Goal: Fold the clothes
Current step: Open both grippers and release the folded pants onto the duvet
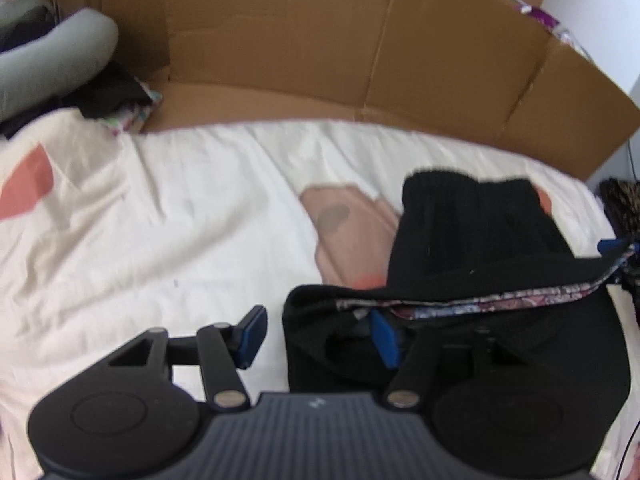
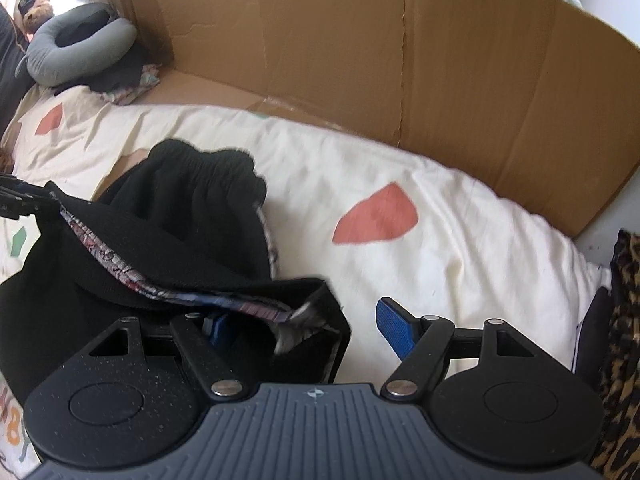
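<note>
Lying on a cream bed sheet point(image 1: 168, 216) printed with coral shapes, a black knit garment point(image 1: 472, 232) runs its long axis away from the cameras, its gathered ribbed end pointing toward the brown cardboard wall point(image 1: 280, 40) at the back of the bed. Its near hem is lifted off the sheet and stretched sideways between the two tools, showing a patterned lining (pink, white and blue print) along the raised edge point(image 1: 500, 300). The fabric is thick and dark, ribbed at the far end and smooth nearer the cameras, with the lower layer sagging beneath the lifted edge.

In the left wrist view the left tool point(image 1: 318, 336) stands wide open: its left blue pad point(image 1: 252, 332) hangs clear over the sheet, while its right blue pad point(image 1: 384, 336) sits inside the opening of the hem, under the lining. In the right wrist view the right tool point(image 2: 308, 328) is likewise spread wide, its right pad point(image 2: 394, 332) free above the sheet and its left pad point(image 2: 216, 326) tucked into the cloth at the garment's near right corner. Neither tool pinches the cloth between both pads.

A grey neck pillow point(image 2: 76, 52) and some dark clothes lie at the far left of the bed, and a leopard-print cloth point(image 2: 624, 320) hangs at the right edge.
</note>
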`<state>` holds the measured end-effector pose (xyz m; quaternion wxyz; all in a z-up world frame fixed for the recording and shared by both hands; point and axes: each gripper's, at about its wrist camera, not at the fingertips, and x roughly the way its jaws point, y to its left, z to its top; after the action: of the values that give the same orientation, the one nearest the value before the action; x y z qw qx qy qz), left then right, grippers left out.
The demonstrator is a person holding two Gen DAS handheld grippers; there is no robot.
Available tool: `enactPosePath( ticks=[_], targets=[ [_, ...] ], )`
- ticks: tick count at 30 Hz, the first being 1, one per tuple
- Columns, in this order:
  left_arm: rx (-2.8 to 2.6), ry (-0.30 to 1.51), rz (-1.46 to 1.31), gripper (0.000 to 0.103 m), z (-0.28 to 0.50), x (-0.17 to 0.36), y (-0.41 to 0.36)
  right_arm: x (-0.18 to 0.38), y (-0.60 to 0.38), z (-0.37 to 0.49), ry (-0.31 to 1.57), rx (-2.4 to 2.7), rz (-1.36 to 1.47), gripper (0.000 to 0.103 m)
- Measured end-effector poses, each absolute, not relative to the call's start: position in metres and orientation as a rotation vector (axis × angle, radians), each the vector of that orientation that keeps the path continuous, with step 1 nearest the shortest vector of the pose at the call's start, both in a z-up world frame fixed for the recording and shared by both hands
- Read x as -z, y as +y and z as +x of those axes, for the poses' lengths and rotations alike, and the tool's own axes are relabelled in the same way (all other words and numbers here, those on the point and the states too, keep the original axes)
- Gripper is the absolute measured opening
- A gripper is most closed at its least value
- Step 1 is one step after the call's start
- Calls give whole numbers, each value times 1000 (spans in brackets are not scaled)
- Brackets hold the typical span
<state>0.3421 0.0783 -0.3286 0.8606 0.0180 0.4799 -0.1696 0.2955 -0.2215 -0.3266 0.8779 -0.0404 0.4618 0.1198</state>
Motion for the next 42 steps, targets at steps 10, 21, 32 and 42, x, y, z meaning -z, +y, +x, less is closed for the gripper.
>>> enactPosePath(
  ticks=[10, 21, 32, 42],
  targets=[
    [340, 899, -20, 58, 356, 288, 87, 303, -239, 316, 888, -191, -35, 76],
    [366, 958, 0, 49, 341, 310, 92, 319, -251, 302, 934, -233, 33, 46],
    [405, 1023, 2, 48, 338, 338, 87, 334, -251, 308, 977, -261, 136, 39],
    [406, 1003, -17, 12, 345, 349, 87, 339, -255, 318, 991, -289, 223, 3]
  ],
)
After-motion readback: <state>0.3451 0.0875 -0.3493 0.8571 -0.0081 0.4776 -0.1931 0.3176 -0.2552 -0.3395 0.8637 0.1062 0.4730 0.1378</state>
